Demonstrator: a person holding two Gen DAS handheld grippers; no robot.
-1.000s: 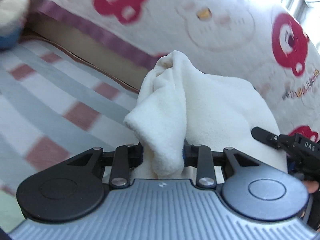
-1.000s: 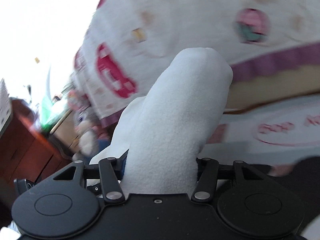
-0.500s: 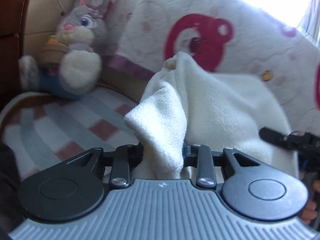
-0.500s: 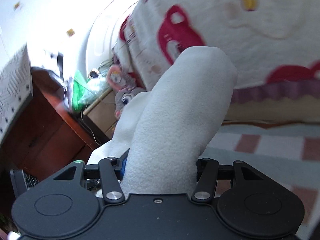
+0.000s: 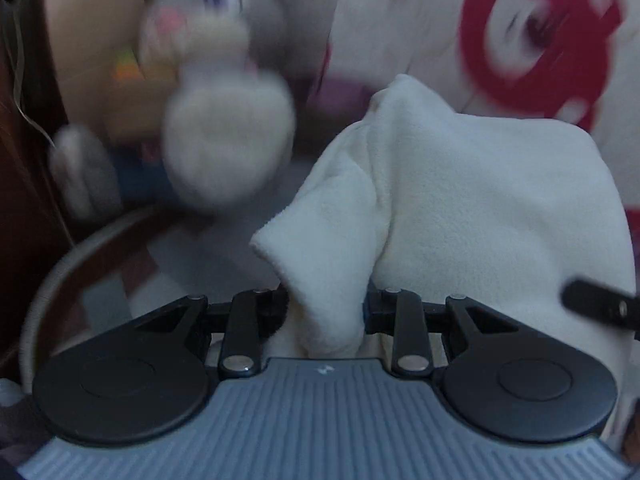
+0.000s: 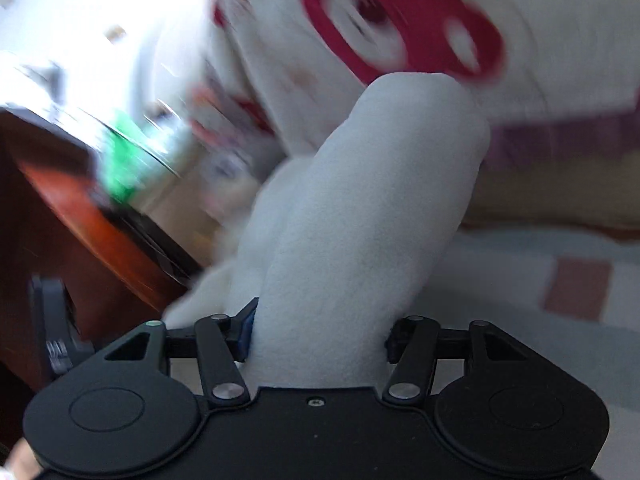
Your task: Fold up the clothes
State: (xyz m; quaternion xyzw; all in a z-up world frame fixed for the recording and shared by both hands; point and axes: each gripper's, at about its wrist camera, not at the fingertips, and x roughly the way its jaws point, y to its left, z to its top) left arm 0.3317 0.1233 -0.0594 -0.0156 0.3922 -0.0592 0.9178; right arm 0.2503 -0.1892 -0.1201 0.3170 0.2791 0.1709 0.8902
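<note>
Gripping a fold of the white fleece [image 5: 460, 200], the left gripper [image 5: 326, 312] held it above the striped bed [image 5: 192, 264]; the right gripper's [image 6: 320, 336] jaws were opening around another bunch of it.

Bedroom backdrop, blurred all over

A white quilt [image 5: 420, 20] with red cartoon prints fills the back; left of it sits a grey plush rabbit [image 5: 216, 92] against a beige cabinet [image 5: 88, 52]. Below the quilt, a striped bedsheet [image 6: 540, 280]. Left of the quilt, dark red wooden furniture [image 6: 80, 220] and bright glare [image 6: 80, 8].
</note>
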